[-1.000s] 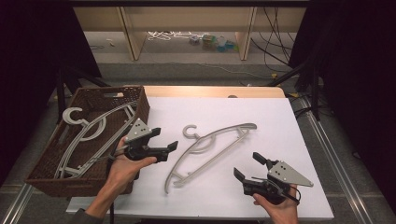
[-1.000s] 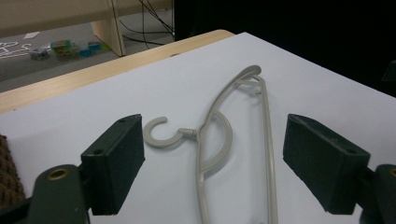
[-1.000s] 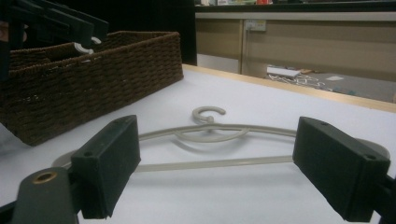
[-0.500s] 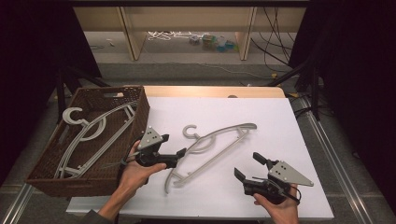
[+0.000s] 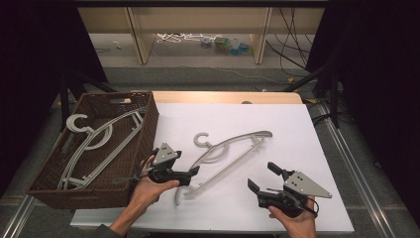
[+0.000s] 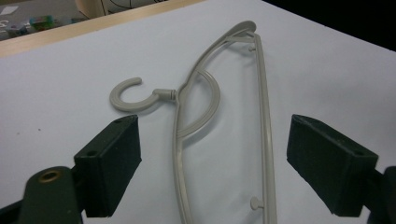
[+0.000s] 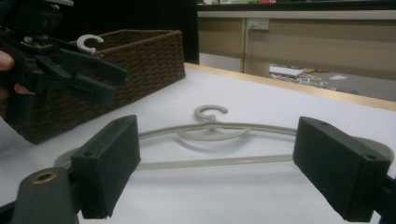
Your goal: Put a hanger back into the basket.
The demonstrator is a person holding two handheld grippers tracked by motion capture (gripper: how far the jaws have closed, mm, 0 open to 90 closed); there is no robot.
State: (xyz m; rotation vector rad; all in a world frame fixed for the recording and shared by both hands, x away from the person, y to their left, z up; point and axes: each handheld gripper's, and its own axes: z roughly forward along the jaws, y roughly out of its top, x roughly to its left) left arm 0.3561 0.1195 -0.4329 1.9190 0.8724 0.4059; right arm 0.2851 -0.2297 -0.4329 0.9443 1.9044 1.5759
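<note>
high view: my left hand-held gripper [image 5: 187,173] has slid right from the basket [image 5: 54,188] over the last second and now hovers wide open at the hanger's [image 5: 233,148] 7 o'clock end, holding nothing. the hanger lies flat mid-surface. my right hand-held gripper [image 5: 262,179] waits open at 5 o'clock. i judge a grasp comes next.

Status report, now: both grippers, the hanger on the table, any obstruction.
Left gripper open, jaws astride the hanger, not touching. Right gripper open, clear of it. Hanger flat on white table. Nothing in the way; basket alongside.
</note>
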